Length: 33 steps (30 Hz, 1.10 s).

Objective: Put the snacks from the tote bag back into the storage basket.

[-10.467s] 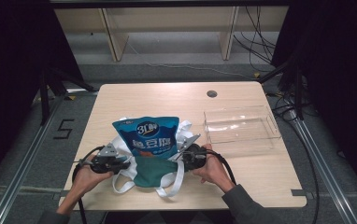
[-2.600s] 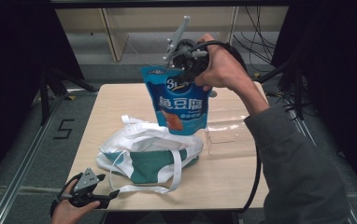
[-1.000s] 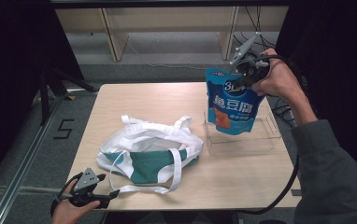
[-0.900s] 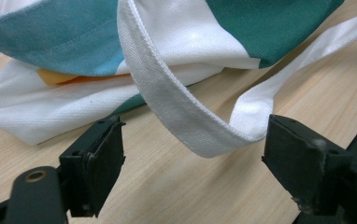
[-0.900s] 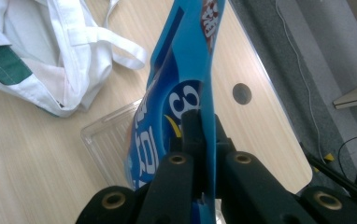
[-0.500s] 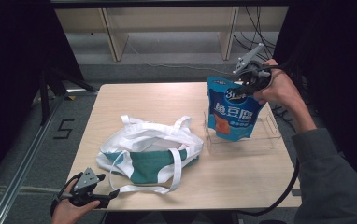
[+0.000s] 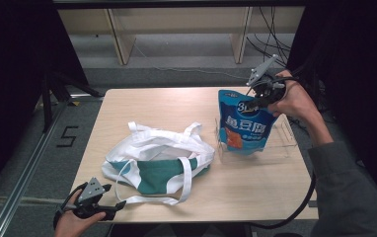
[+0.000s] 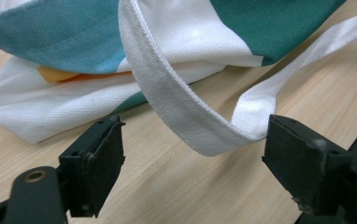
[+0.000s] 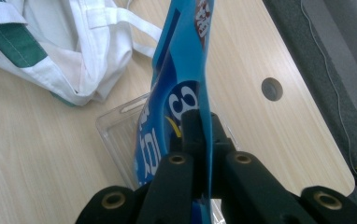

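**A:** Starting nearest, at the table's front edge: what is the left gripper (image 7: 108, 207) doing?

**B:** In the high view it sits low at the near left corner, in the person's hand. Its own view adds what the high one can't: the jaws stand wide apart with nothing pinched, and a loop of the bag's white strap (image 8: 186, 116) lies on the wood between them, touching neither pad as far as I can tell.

**A:** And the tote bag (image 7: 157, 158) itself?

**B:** White and green, lying slumped on the table (image 7: 255, 192) just beyond that gripper. The left gripper view shows a sliver of orange (image 8: 57, 74) tucked in its folds; what it is, I cannot tell.

**A:** Farther back, on the right?

**B:** The right gripper (image 7: 260, 96) has its jaws clamped on the top edge of the blue pouch (image 7: 243, 126). Its own view shows the pads pressed tight on the thin seal (image 9: 203, 116).

**A:** Where does the pouch hang?

**B:** Upright, its bottom down in the clear plastic tray (image 7: 280, 148) at the table's right side. Whether it rests on the tray's floor I cannot tell. From the right gripper view the tray's rim (image 9: 120, 112) shows directly under the pouch.
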Motion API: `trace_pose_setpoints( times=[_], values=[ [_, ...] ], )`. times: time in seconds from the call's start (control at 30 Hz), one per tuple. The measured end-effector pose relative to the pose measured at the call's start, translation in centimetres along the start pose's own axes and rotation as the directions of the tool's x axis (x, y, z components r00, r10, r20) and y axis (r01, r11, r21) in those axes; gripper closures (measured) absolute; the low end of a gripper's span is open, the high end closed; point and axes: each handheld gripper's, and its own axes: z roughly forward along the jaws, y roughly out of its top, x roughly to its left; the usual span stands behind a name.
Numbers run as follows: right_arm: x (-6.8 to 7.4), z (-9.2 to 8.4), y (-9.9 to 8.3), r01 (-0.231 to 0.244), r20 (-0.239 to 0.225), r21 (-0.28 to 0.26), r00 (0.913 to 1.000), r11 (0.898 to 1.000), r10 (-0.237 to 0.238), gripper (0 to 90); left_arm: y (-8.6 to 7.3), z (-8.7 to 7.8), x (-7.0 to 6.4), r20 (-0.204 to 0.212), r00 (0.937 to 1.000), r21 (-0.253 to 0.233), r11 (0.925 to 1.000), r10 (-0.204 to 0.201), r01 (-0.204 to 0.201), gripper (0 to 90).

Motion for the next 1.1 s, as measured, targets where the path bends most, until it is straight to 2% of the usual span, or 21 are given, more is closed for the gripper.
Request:
trace_pose_setpoints(
  times=[0.07, 0.1, 0.13, 0.17, 0.27, 0.3, 0.37, 0.5, 0.57, 0.63, 0.7, 0.77, 0.8, 0.87, 0.9, 0.93, 0.97, 1.03, 1.07, 1.1],
  values=[
    [0.1, 0.2, -0.2, -0.004, 0.001, -0.002, 1.0000, 1.000, 0.004, 90.0, 0.0, 0.1, 0.1, -0.003, 0.9999, -0.004, 0.9999, 0.012, -0.012, 19.5],
    [0.1, 0.3, -0.3, 0.001, -0.004, -0.003, 1.0000, 1.000, -0.001, 90.0, 0.0, 0.1, 0.0, 0.001, 1.0000, 0.003, 1.0000, -0.001, 0.001, 19.5],
    [0.2, 0.3, -0.3, 0.001, -0.005, -0.004, 1.0000, 1.000, -0.001, 90.0, -0.1, 0.2, -0.2, 0.004, 0.9995, 0.000, 0.9995, -0.031, 0.031, 19.5],
    [0.2, 0.4, -0.4, 0.001, -0.014, -0.005, 0.9999, 1.000, -0.001, 90.0, -0.1, 0.2, -0.2, 0.005, 0.9994, -0.003, 0.9994, -0.034, 0.034, 19.5],
    [0.2, 0.8, -0.8, 0.000, -0.026, -0.004, 0.9997, 1.000, 0.000, 90.0, -0.1, 0.2, -0.2, 0.002, 0.9995, 0.006, 0.9995, -0.033, 0.033, 19.5],
    [0.2, 0.9, -0.9, -0.003, -0.028, -0.006, 0.9996, 1.000, 0.003, 90.0, -0.1, 0.2, 0.0, 0.001, 1.0000, 0.003, 1.0000, -0.008, 0.008, 19.5],
    [0.2, 1.1, -1.1, 0.001, -0.041, -0.005, 0.9992, 1.000, -0.002, 90.0, -0.1, 0.2, 0.1, -0.003, 1.0000, 0.014, 0.9999, 0.006, -0.006, 19.5],
    [0.1, 1.1, -1.7, -0.009, -0.049, -0.022, 0.9988, 1.000, 0.008, 90.0, -0.1, 0.2, 0.0, -0.001, 1.0000, 0.014, 0.9999, 0.005, -0.005, 19.5],
    [0.0, 1.1, -2.0, -0.015, -0.048, -0.030, 0.9987, 0.999, 0.014, 90.0, -0.1, 0.2, 0.2, -0.006, 0.9996, 0.019, 0.9995, 0.026, -0.026, 19.5],
    [0.0, 1.1, -2.2, -0.017, -0.051, -0.039, 0.9986, 0.999, 0.015, 90.0, -0.2, 0.2, 0.0, -0.006, 1.0000, 0.006, 1.0000, 0.001, -0.001, 19.5],
    [0.1, 1.1, -2.3, -0.028, -0.049, -0.046, 0.9984, 0.999, 0.026, 89.9, -0.2, 0.2, 0.0, -0.006, 1.0000, 0.007, 1.0000, 0.001, -0.001, 19.5],
    [0.2, 1.2, -2.3, -0.039, -0.046, -0.042, 0.9982, 0.998, 0.037, 86.0, -0.2, 0.2, -0.1, -0.003, 0.9999, 0.011, 0.9998, -0.014, 0.014, 19.5],
    [0.2, 1.2, -2.3, -0.034, -0.047, -0.041, 0.9984, 0.999, 0.033, 83.3, -0.2, 0.2, 0.0, -0.003, 1.0000, 0.012, 0.9999, 0.001, -0.001, 19.5],
    [0.4, 1.4, -2.3, -0.040, -0.040, -0.042, 0.9985, 0.998, 0.038, 78.8, -0.2, 0.2, 0.0, -0.006, 1.0000, 0.008, 1.0000, 0.002, -0.002, 19.5],
    [0.4, 1.3, -2.4, -0.054, -0.025, -0.050, 0.9983, 0.997, 0.052, 73.8, -0.2, 0.2, 0.0, -0.003, 1.0000, 0.012, 0.9999, -0.005, 0.005, 19.5],
    [0.4, 1.2, -2.4, -0.074, -0.008, -0.074, 0.9972, 0.994, 0.074, 70.8, -0.2, 0.2, -0.1, -0.003, 0.9999, 0.013, 0.9998, -0.015, 0.015, 19.5],
    [0.6, 1.0, -2.5, -0.104, -0.001, -0.081, 0.9945, 0.991, 0.104, 67.7, -0.2, 0.4, 0.1, 0.004, 1.0000, 0.001, 1.0000, 0.004, -0.004, 19.5],
    [0.7, 0.6, -2.5, -0.114, 0.018, -0.108, 0.9931, 0.988, 0.116, 59.9, -0.2, 0.2, 0.1, -0.001, 1.0000, 0.020, 0.9998, 0.005, -0.005, 19.4],
    [0.9, 0.2, -2.5, -0.136, 0.029, -0.128, 0.9896, 0.982, 0.141, 57.6, -0.2, 0.2, 0.1, -0.001, 1.0000, 0.019, 0.9998, 0.005, -0.005, 19.4],
    [0.9, -0.1, -2.6, -0.133, 0.041, -0.155, 0.9892, 0.979, 0.141, 56.0, -0.2, 0.4, 0.2, 0.000, 0.9999, 0.000, 0.9999, 0.015, -0.015, 19.4]
  ],
)
